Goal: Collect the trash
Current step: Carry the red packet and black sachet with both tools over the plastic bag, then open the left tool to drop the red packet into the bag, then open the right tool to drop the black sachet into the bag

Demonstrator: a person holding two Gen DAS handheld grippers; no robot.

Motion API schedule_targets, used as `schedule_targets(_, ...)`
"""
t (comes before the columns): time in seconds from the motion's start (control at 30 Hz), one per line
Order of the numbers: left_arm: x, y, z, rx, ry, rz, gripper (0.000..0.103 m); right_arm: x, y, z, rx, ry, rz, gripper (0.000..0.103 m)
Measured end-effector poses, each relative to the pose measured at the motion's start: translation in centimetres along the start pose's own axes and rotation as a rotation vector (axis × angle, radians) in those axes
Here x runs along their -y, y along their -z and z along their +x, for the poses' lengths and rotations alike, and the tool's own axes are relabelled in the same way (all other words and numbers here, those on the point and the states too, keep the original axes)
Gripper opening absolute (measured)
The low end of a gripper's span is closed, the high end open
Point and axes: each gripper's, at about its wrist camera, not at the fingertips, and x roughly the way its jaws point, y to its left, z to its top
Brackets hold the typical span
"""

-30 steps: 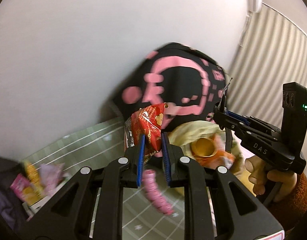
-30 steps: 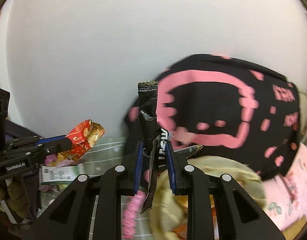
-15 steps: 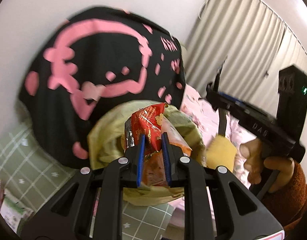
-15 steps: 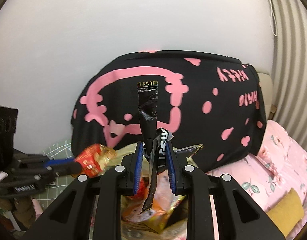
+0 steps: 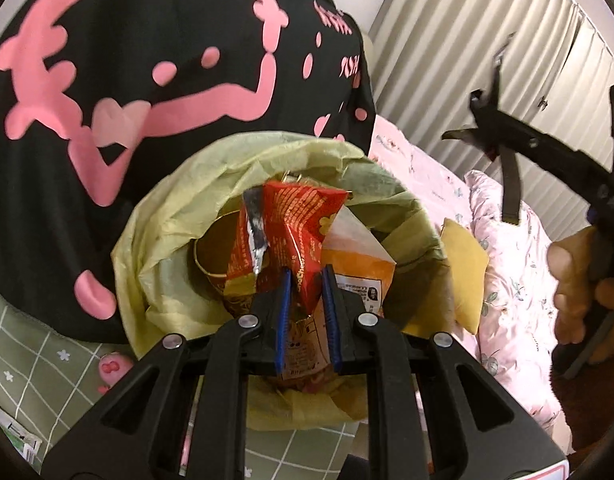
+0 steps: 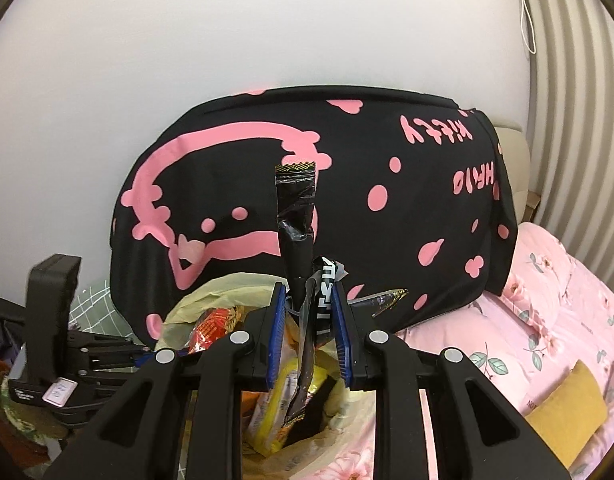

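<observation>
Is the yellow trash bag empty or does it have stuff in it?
It has stuff in it. The yellow trash bag is open, with an orange packet and other wrappers piled inside, near its rim.

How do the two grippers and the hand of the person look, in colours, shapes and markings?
Both the left gripper and the right gripper are black, with triangular cut-outs, silver rivets and blue ribbed finger pads. A white label sits on the left one's side. The bare hand shows a brown fuzzy sleeve. No cables are visible.
</observation>
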Motion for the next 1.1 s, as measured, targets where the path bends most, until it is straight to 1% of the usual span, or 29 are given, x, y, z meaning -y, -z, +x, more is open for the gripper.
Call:
schedule_targets(0.13,0.0,-0.3,0.8,-0.002,-0.003,-0.003,0.015,0.4,0.0,0.7,-0.009,-0.009,0.003,0.022)
schedule_targets(0.2,0.0,-0.2,0.4,0.001,0.002,-0.008,0.022,0.4,-0.1,0.9,-0.009,-0.017,0.005,0.022)
schedule_targets(0.27,0.0,0.0,0.0,0.002,0.013,-0.016,0.04,0.1,-0.1,1.1,-0.009,-0.028,0.004,0.022)
schedule_targets(0.33,0.1,0.2,-0.4,0.006,0.013,-0.013,0.045,-0.3,-0.1,1.3,-0.01,-0.038,0.0,0.022)
schedule_targets(0.43,0.3,0.5,-1.4,0.023,-0.013,0.0,0.048,-1.1,-0.1,1.5,-0.013,-0.057,-0.01,0.022)
schedule_targets(0.57,0.0,0.9,-3.3,0.06,-0.057,-0.01,0.05,-2.0,0.2,1.8,-0.023,-0.097,-0.005,0.022)
schedule_targets(0.63,-0.6,1.2,-4.3,0.087,-0.098,-0.031,0.05,-2.7,0.8,2.1,-0.04,-0.115,-0.003,0.022)
schedule_targets(0.7,-1.3,1.6,-5.2,0.101,-0.123,-0.058,0.05,-3.5,1.7,2.5,-0.068,-0.127,-0.012,0.022)
schedule_targets(0.8,-2.5,2.4,-6.0,0.104,-0.131,-0.105,0.051,-4.4,3.3,3.2,-0.116,-0.136,-0.013,0.022)
schedule_targets(0.87,-3.3,3.1,-6.5,0.103,-0.133,-0.136,0.051,-4.6,4.4,3.9,-0.148,-0.128,-0.013,0.022)
schedule_targets(0.97,-4.2,4.0,-7.0,0.097,-0.137,-0.167,0.051,-4.3,6.1,5.5,-0.203,-0.09,-0.003,0.022)
schedule_targets(1.1,-4.7,4.9,-7.6,0.102,-0.156,-0.181,0.051,-3.8,7.1,6.1,-0.226,-0.051,0.014,0.024)
